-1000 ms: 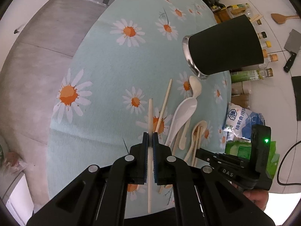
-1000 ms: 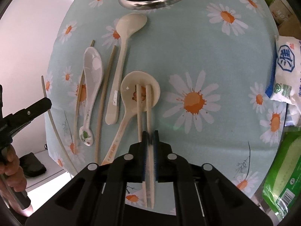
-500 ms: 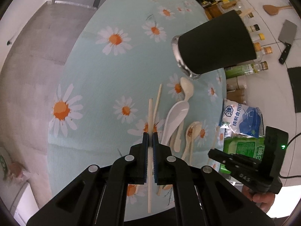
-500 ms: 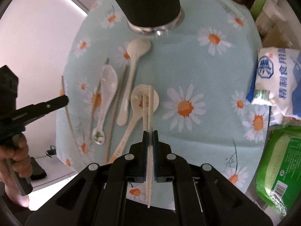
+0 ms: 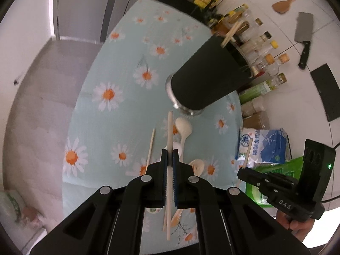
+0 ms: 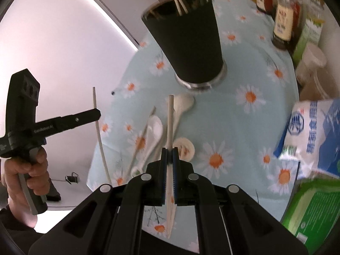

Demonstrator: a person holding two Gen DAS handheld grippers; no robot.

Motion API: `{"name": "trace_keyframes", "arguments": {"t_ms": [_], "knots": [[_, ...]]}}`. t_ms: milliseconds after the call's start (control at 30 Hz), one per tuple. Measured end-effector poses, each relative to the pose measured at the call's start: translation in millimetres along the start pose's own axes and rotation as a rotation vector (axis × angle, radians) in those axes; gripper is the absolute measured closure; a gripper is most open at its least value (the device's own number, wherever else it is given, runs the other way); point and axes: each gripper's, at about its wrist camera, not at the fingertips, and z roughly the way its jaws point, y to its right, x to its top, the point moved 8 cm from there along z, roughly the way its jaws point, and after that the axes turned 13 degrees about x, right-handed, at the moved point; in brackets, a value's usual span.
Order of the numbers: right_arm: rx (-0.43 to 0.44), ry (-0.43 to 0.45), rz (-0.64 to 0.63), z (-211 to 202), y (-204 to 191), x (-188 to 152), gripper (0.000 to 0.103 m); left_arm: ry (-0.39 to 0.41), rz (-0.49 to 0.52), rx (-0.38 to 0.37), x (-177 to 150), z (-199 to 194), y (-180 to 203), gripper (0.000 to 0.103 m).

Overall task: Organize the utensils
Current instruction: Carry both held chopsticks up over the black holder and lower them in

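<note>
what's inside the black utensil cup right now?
Black utensil cup: two chopsticks lean out over its rim. Its dark wall covers everything deeper inside, so other contents cannot be seen.

A pale blue cloth (image 5: 119,127) with white, orange-centred daisies covers the bench. The tall holder (image 6: 191,42) is matt black with a silver base, and the chopsticks (image 6: 170,123) and spoons (image 6: 180,108) are cream or white. Both tongs (image 5: 169,161) are black with blue pads.

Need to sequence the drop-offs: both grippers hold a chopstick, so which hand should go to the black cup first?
Probably the right. The right gripper has its chopstick aimed at the black cup, whose open mouth shows in its view. The left gripper sees only the cup's side.
</note>
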Motion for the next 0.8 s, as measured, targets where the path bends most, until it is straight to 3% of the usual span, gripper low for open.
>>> {"name": "trace_keyframes", "arguments": {"t_ms": [433, 667, 800], "knots": [[0.108, 0.227, -0.131, -46, -14, 53, 0.097, 0.221, 0.089, 0.028, 33, -45, 51, 0.1], [0.168, 0.306, -0.139, -63, -19, 83, 0.097, 0.306, 0.121, -0.022, 55, -65, 78, 0.1], [0.191, 0.4, -0.169, -80, -27, 106, 0.097, 0.374, 0.146, -0.049, 72, -78, 94, 0.1]]}}
